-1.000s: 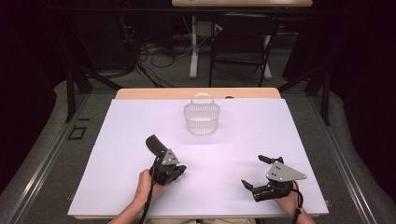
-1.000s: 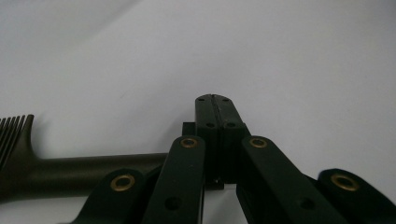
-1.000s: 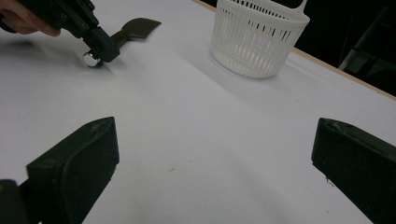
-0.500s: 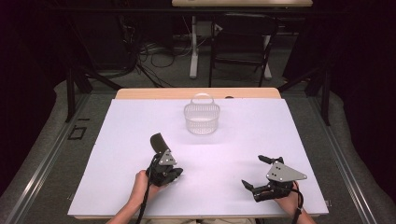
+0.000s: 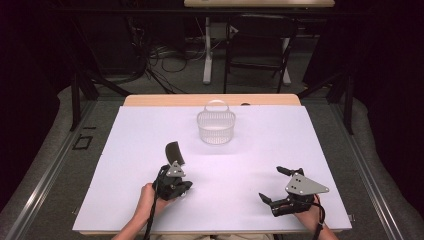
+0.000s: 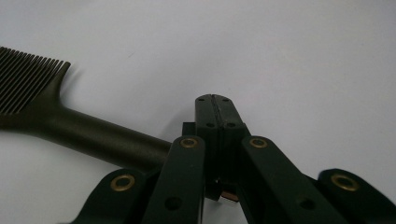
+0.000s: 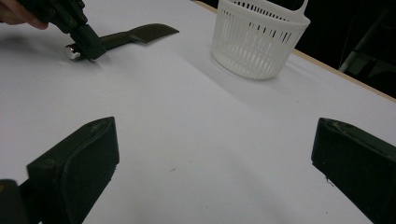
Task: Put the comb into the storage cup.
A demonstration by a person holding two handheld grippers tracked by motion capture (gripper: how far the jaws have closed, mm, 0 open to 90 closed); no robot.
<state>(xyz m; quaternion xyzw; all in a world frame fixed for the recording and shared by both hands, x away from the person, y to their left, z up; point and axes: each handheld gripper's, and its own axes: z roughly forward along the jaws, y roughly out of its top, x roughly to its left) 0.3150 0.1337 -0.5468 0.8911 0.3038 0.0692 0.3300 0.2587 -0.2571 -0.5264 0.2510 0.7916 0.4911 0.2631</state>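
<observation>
Jaws of your left gripper (image 6: 215, 100) are pressed together beside the dark comb (image 6: 70, 126), whose handle passes under them, lying flat on the white counter (image 5: 260, 165). Your right gripper (image 5: 274, 186) rests with jaws wide apart, well clear of the white basket (image 5: 216, 127).

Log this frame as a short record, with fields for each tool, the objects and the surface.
left tongs: shut, comb handle alongside them; grip unclear
right tongs: open, nothing between them, near the table's front edge
comb: black, lying flat
basket: white, upright, far side, apart from the comb
table: white top
</observation>
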